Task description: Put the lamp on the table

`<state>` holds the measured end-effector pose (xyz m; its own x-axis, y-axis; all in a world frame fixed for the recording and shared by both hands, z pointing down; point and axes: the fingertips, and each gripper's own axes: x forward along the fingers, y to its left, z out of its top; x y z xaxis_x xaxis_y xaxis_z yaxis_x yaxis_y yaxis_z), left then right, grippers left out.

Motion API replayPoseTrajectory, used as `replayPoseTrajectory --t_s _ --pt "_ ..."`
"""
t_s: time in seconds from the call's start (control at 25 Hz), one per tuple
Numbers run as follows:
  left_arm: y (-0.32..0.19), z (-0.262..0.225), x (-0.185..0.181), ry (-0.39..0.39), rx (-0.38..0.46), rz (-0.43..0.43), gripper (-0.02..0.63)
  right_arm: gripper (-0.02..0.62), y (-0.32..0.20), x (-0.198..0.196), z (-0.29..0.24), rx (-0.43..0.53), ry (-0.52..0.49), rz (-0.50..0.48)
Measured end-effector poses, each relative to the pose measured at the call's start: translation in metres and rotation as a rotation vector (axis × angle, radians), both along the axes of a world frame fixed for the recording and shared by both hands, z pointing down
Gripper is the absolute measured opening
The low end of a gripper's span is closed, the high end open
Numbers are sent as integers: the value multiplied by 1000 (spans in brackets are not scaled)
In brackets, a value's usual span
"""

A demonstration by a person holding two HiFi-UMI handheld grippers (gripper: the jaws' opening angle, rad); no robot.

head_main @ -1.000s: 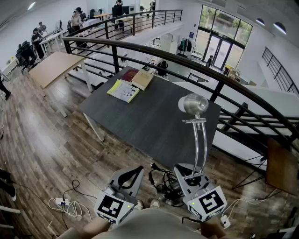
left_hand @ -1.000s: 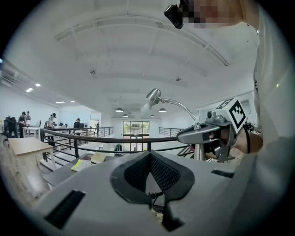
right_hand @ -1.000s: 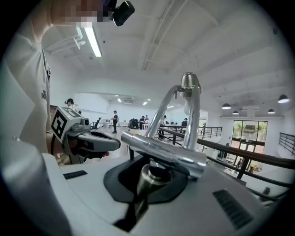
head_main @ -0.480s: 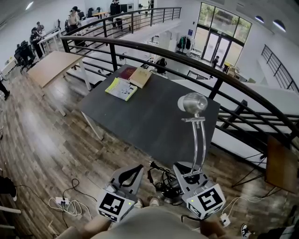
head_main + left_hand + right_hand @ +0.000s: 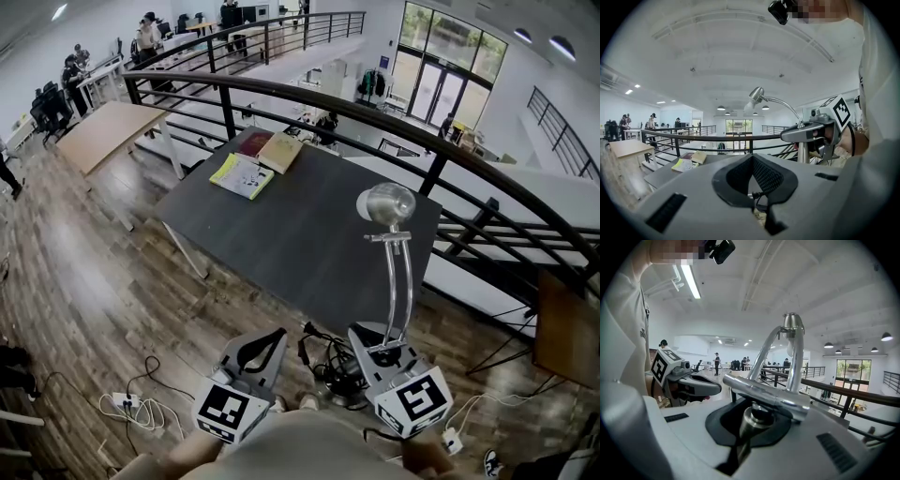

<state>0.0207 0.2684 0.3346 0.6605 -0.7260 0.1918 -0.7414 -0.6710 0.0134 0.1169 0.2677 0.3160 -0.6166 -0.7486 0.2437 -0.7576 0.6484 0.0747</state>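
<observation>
Clearly the right gripper [image 5: 380,349] has its jaws shut tight on the lower stem of the lamp [image 5: 401,281], a chrome piece with twin curved rods and a rounded head. The lamp stands upright in that grip, off the dark table [image 5: 300,239], on the person's side of its near edge. In the head view its head shows against the table's right part. The left gripper [image 5: 258,354] is just beside the right one, jaws together and nothing between them. A tangle of black cable [image 5: 328,367] lies on the wooden floor between the two grippers. A yellow booklet [image 5: 242,175] and a brown book [image 5: 281,152] rest at the table's far corner, near the black railing [image 5: 309,98].
</observation>
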Motion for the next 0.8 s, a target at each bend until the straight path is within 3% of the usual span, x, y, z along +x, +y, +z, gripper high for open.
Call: replayPoseTrajectory --t_s 0.8 --pt "8 9 45 -24 -1 -28 5 -2 -1 46 11 7 -11 -23"
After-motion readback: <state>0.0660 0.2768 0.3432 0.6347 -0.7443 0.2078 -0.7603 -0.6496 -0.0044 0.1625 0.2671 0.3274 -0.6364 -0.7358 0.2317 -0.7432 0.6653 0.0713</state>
